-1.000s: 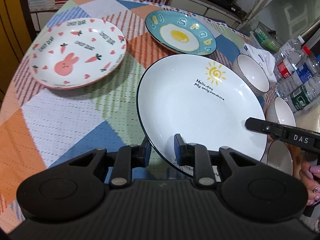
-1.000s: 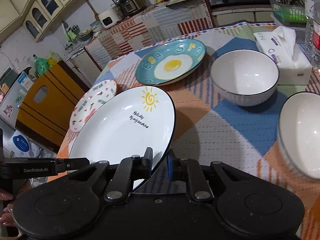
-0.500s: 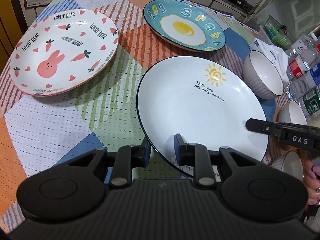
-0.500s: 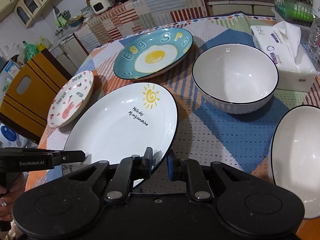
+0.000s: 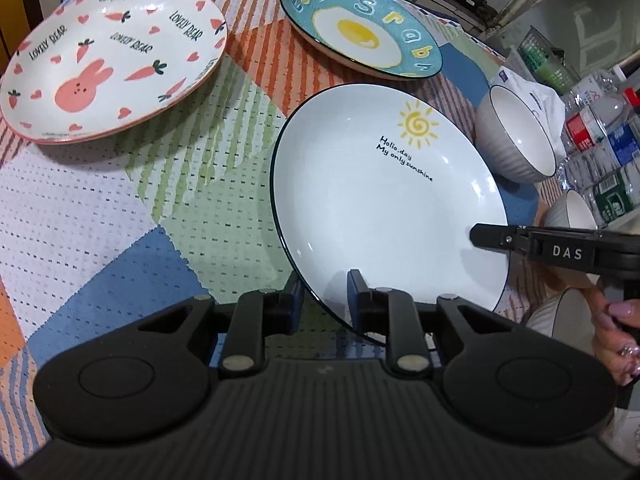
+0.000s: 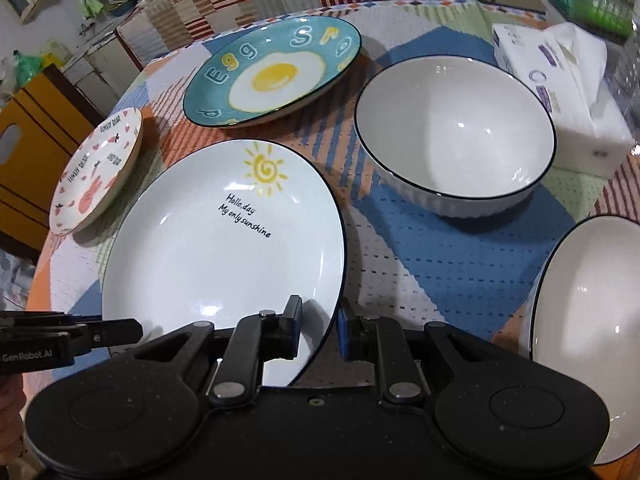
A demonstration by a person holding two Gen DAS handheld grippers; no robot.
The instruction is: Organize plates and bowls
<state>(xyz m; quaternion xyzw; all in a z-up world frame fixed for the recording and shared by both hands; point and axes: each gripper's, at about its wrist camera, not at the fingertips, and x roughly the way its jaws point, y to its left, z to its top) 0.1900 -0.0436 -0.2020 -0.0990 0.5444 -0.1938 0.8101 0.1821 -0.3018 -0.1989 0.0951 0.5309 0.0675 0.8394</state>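
A white sunshine plate is held above the patterned tablecloth by both grippers. My left gripper is shut on its near-left rim. My right gripper is shut on its opposite rim. A pink rabbit plate lies at the left. A teal egg plate lies at the far side. A white bowl stands to the right. A second white bowl is at the right edge, near me.
A tissue pack lies behind the bowls. Several water bottles stand at the right. A yellow cabinet stands beyond the table's left edge. A kitchen counter runs along the back.
Both grippers have carried the sunshine plate forward across the table, toward the rabbit and egg plates. The plates and the bowl now look nearer in both views.
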